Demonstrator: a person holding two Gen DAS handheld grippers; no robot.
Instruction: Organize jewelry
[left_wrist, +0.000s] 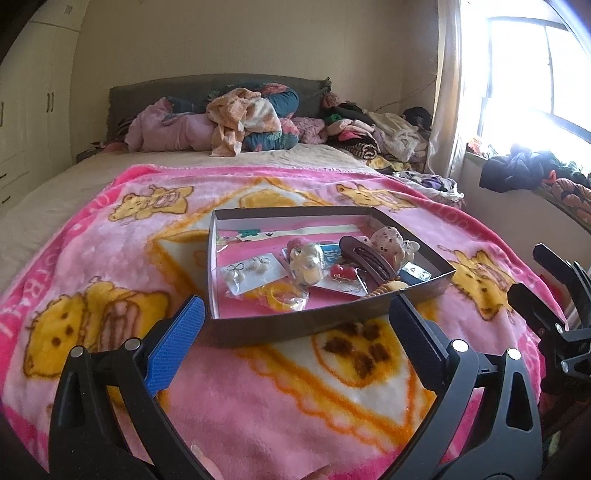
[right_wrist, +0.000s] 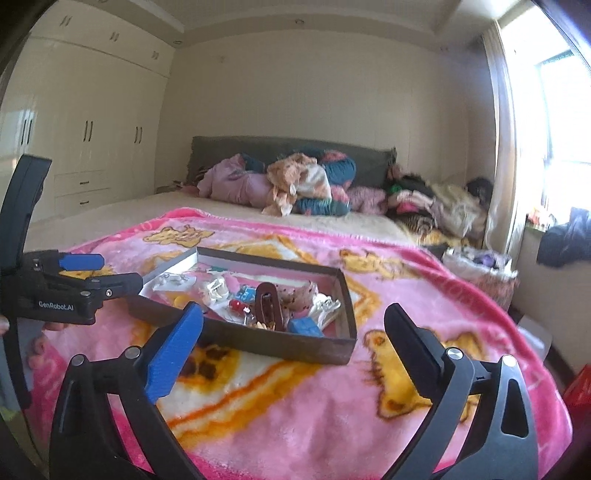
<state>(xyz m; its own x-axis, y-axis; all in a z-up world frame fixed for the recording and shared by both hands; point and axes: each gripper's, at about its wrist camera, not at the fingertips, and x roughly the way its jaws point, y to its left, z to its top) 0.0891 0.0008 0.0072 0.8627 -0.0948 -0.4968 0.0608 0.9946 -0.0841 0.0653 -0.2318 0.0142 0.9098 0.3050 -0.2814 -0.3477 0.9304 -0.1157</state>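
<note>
Cardboard, thin and dull brown: the box (left_wrist: 325, 321) sits on the pink blanket (left_wrist: 258, 406) just ahead of my two grippers, and I judge it light and easy to dent, so I would pinch a wall near a corner if I move it.

Going left to right inside it: the earring card (left_wrist: 251, 275) in clear film looks slick and floppy, best taken by an edge; the yellow rings (left_wrist: 284, 299) in their bag beside it are also slippery. The cream clip (left_wrist: 306, 264) seems hard plastic, graspable across its body. The brown hair clip (left_wrist: 367, 258) is stiff and long, good to grip mid-span. The dotted fabric piece (left_wrist: 388, 240) at the right is soft and will squash.

My left gripper (left_wrist: 295, 328) stands wide apart, holding nothing, near the box's front wall. My right gripper (right_wrist: 291, 347) is likewise spread wide and empty.

Underneath, the blanket is plush, so things may sink or snag. Beyond lie the bare bed (left_wrist: 55, 206), piled clothes (left_wrist: 240, 122), wardrobes (right_wrist: 85, 147) on the left and a bright window (left_wrist: 535, 74) on the right.
</note>
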